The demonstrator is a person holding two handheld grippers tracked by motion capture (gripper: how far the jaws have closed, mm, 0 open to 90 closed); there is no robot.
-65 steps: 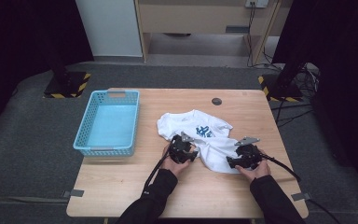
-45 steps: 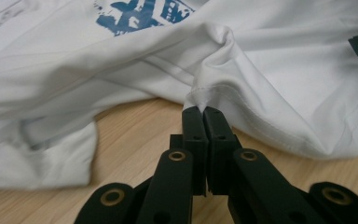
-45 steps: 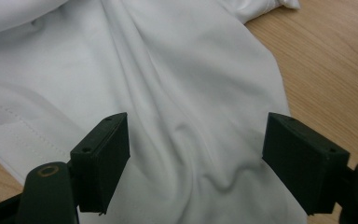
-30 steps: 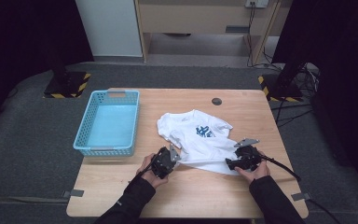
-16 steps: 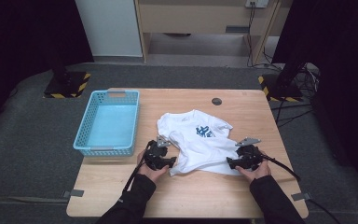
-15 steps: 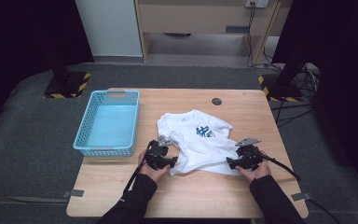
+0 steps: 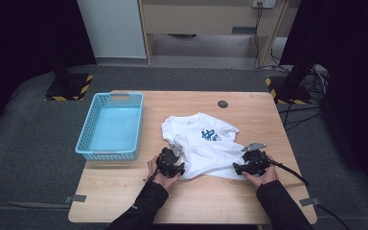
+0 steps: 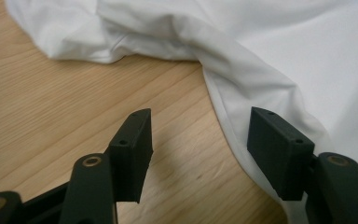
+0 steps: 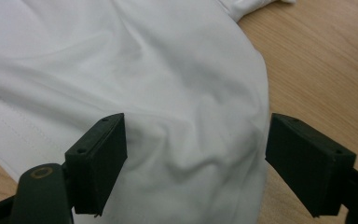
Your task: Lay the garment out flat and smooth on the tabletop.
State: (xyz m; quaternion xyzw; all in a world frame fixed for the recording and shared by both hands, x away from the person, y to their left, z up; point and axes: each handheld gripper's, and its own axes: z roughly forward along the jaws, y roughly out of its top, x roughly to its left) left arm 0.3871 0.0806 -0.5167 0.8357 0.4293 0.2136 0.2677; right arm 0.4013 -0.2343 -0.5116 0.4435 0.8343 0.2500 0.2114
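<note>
A white T-shirt point(image 7: 203, 143) with a blue print lies spread on the wooden table point(image 7: 124, 191). My left gripper point(image 7: 178, 167) sits at the shirt's near left corner. Its jaws have just been opening. In the left gripper view that gripper point(image 8: 200, 135) stands open over bare wood, with the shirt's hem point(image 8: 242, 93) just inside the right jaw and nothing pinched. My right gripper point(image 7: 237, 168) is at the near right corner of the shirt. In the right gripper view it point(image 9: 196, 140) stands wide open with a soft fold of white cloth point(image 9: 182, 102) between its jaws, and the pads do not press on it.
A light blue plastic basket point(image 7: 110, 127) stands to the left of the shirt. A small dark round disc point(image 7: 223, 104) lies near the table's far edge. Cables trail from both grippers toward the table's near edge. Bare wood lies in front of the shirt.
My left gripper has moved left and toward the near edge, drawing the shirt's lower left corner out with it, and has since opened. The right gripper has stayed where it was.
</note>
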